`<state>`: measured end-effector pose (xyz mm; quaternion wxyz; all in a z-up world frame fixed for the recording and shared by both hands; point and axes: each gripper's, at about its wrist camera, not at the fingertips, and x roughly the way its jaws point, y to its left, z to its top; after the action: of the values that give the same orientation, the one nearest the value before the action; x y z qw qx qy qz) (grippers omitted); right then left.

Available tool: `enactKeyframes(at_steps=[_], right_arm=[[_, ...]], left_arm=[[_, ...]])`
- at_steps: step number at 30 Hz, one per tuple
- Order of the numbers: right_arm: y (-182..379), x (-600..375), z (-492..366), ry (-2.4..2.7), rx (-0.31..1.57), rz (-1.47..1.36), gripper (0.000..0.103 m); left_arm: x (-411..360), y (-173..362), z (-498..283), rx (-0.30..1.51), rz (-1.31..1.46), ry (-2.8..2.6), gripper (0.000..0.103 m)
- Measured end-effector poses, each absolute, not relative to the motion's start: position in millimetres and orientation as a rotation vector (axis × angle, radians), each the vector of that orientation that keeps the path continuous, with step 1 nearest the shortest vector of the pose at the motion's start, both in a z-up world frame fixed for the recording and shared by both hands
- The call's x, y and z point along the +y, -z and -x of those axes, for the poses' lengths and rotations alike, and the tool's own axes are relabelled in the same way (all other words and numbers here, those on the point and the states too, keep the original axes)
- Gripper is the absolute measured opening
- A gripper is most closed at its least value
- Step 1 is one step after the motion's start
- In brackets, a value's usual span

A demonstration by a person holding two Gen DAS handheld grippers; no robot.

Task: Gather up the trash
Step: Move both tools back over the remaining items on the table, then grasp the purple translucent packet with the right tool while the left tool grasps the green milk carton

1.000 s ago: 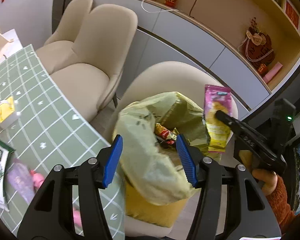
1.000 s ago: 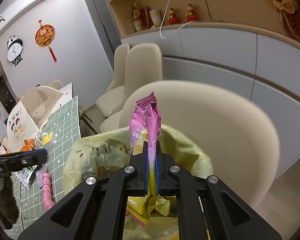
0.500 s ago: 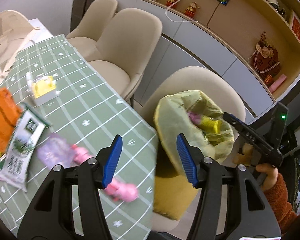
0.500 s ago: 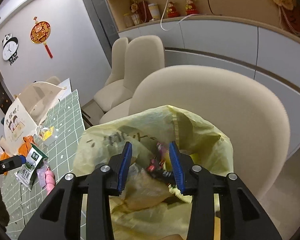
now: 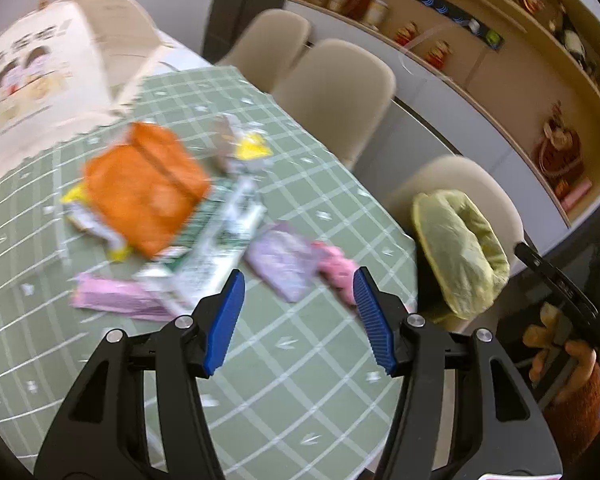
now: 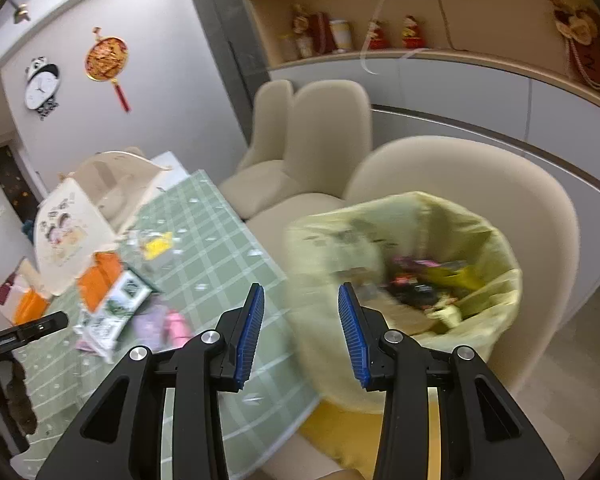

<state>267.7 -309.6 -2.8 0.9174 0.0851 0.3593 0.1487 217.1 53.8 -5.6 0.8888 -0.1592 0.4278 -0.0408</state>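
Observation:
A yellow trash bag (image 6: 412, 280) sits open on a beige chair (image 6: 500, 184), with several wrappers inside; it also shows in the left wrist view (image 5: 460, 252). My right gripper (image 6: 302, 332) is open and empty, just left of the bag's rim. My left gripper (image 5: 300, 316) is open and empty above the green checked table (image 5: 284, 360). Loose trash lies ahead of it: an orange packet (image 5: 144, 192), a green-white carton (image 5: 212, 248), a lilac wrapper (image 5: 280, 260), a pink wrapper (image 5: 338, 268) and a pink packet (image 5: 116, 300).
A cream tote bag (image 5: 40, 76) stands at the table's far left. Two more beige chairs (image 5: 332, 92) stand along the table's far side. Grey cabinets and shelves with ornaments (image 6: 340, 36) run behind. The right gripper (image 5: 560, 288) and hand show at the right.
The right gripper opened and dropped the pink-yellow wrapper into the bag, then drew back left. The left gripper swung left from the bag to over the table's trash.

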Motion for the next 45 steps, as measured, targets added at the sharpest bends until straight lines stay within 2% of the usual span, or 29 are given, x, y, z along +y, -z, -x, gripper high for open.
enactKeyframes(at_steps=[2, 3, 5, 12, 18, 25, 29, 31, 33, 36, 40, 42, 45], right_arm=[[-2.5, -288.6, -259.7, -0.323, 0.734, -0.158, 0.038], [-4.6, -278.9, -255.8, -0.328, 0.730, -0.145, 0.044], [-7.6, -258.2, -247.6, -0.338, 0.720, -0.140, 0.048], [-0.3, -192.1, -226.8, -0.382, 0.751, -0.055, 0.048], [18.2, -147.7, -244.9, -0.443, 0.845, -0.060, 0.048], [55.0, -101.6, -278.2, -0.511, 0.924, -0.009, 0.048], [78.7, -74.0, -304.7, -0.581, 0.942, 0.191, 0.048], [86.7, -63.9, -313.7, -0.598, 0.941, 0.279, 0.047], [94.5, -52.3, -322.9, -0.614, 0.943, 0.353, 0.041], [103.6, -39.2, -336.4, -0.637, 0.945, 0.385, 0.041], [112.2, -23.4, -347.5, -0.667, 0.955, 0.406, 0.041], [114.2, -20.0, -348.4, -0.689, 0.975, 0.390, 0.035], [115.4, -20.2, -339.9, -0.732, 1.014, 0.334, 0.034]], left_arm=[[80.7, 2.6, -205.8, 0.859, 0.337, 0.064, 0.054], [90.0, 2.0, -201.7, 0.850, 0.335, 0.051, 0.054], [111.7, 1.1, -193.6, 0.840, 0.345, 0.024, 0.054], [177.8, 15.5, -170.0, 0.820, 0.378, -0.017, 0.054], [206.2, 29.0, -168.8, 0.796, 0.434, -0.068, 0.054], [203.8, 40.4, -165.0, 0.817, 0.463, -0.052, 0.054], [203.3, 48.7, -175.1, 0.847, 0.474, -0.048, 0.054], [203.6, 52.5, -180.5, 0.862, 0.473, -0.047, 0.054], [203.6, 55.1, -183.8, 0.874, 0.471, -0.044, 0.054], [205.3, 60.6, -186.3, 0.888, 0.462, -0.052, 0.054], [211.0, 70.1, -184.5, 0.916, 0.459, -0.067, 0.054], [214.6, 73.7, -182.5, 0.923, 0.467, -0.075, 0.054], [219.5, 79.0, -179.1, 0.930, 0.490, -0.082, 0.054]])
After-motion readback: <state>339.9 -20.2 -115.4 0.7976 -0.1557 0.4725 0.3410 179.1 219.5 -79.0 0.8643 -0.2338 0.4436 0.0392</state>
